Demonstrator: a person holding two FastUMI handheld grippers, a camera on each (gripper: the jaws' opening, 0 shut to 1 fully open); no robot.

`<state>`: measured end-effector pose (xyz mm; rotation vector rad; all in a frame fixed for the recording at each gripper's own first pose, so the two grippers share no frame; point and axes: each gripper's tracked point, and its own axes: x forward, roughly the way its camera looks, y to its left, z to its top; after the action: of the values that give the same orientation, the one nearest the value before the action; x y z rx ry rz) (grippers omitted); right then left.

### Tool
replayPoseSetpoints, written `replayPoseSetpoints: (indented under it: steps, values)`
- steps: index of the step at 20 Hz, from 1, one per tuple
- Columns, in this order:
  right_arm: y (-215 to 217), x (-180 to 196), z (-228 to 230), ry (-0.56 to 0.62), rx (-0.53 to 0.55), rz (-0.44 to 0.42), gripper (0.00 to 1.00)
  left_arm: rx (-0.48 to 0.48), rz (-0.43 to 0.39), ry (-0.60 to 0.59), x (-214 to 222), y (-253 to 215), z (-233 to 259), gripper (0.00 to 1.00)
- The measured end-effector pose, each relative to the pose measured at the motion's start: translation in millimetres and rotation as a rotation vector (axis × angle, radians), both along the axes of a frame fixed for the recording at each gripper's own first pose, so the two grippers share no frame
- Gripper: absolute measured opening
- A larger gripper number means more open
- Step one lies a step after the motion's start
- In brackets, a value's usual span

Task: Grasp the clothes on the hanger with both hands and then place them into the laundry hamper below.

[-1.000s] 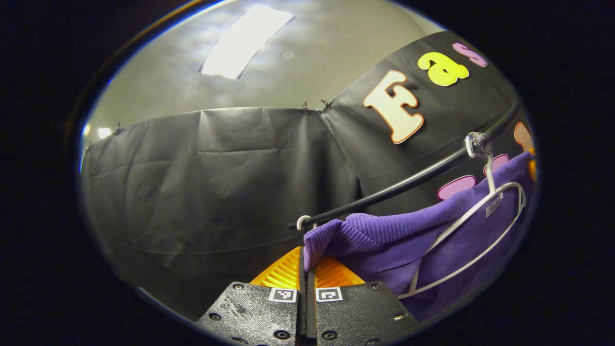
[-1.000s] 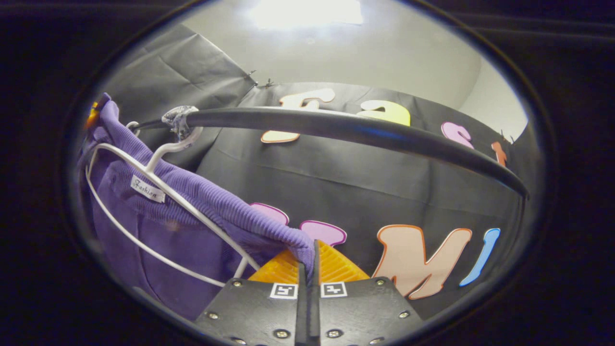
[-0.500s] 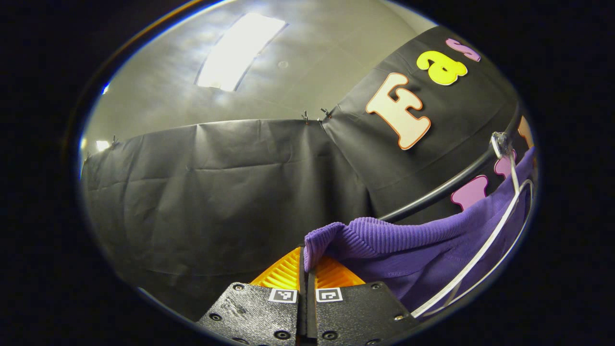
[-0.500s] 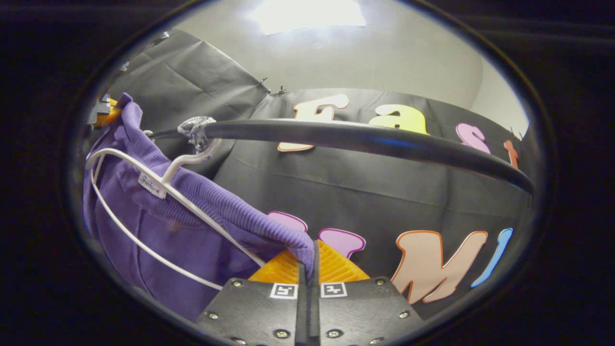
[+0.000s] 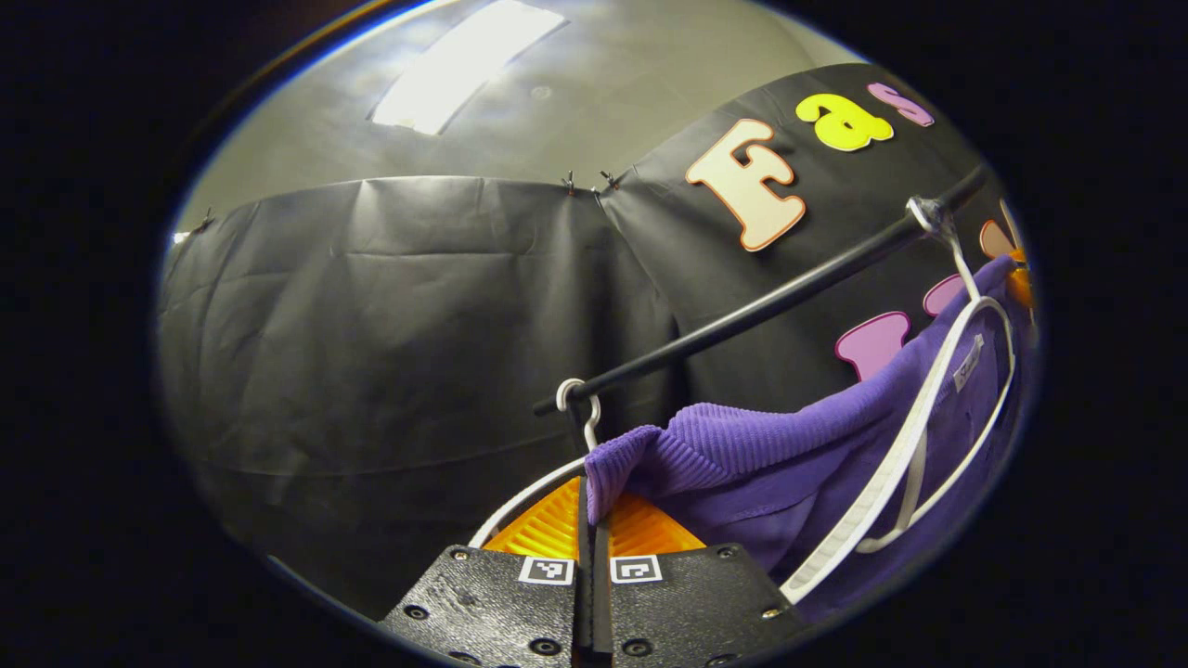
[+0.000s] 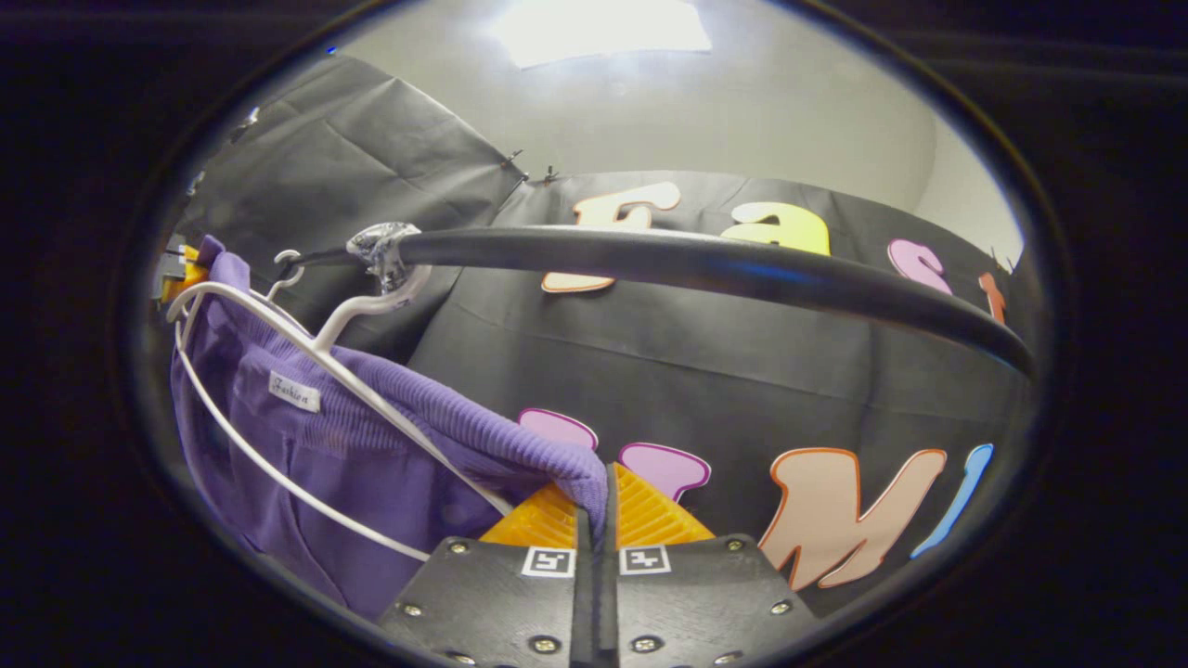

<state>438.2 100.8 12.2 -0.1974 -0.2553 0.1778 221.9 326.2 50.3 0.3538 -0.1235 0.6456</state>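
A purple knitted garment [image 5: 770, 473] hangs on a white hanger [image 5: 914, 436] hooked over a black rail [image 5: 761, 306]. My left gripper [image 5: 592, 506] is shut on one ribbed edge of the garment, at the bottom of the left gripper view. In the right gripper view the same purple garment [image 6: 371, 455] drapes over the white hanger [image 6: 325, 371] under the black rail [image 6: 705, 269], and my right gripper [image 6: 599, 501] is shut on its other ribbed edge. The left gripper [image 6: 181, 274] shows far off at the garment's other end. The hamper is out of sight.
A second white hanger hook [image 5: 577, 404] sits on the rail's near end in the left gripper view, its arm curving down beside my fingers. Black cloth walls stand behind the rail. A ceiling light [image 6: 599, 23] glows overhead.
The left gripper view has tilted down, so the rail sits higher and the second hanger hook has come into sight. The garment has slid a little on its hanger. Both grippers stay shut.
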Motion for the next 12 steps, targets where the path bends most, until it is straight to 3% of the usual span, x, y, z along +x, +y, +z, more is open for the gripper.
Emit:
replayPoseSetpoints:
  steps: [12]
  values:
    - [-19, 14, -2, -0.012, -0.03, -0.093, 0.03, -0.184, -0.064, 0.049, 2, -45, -87, 0.0]
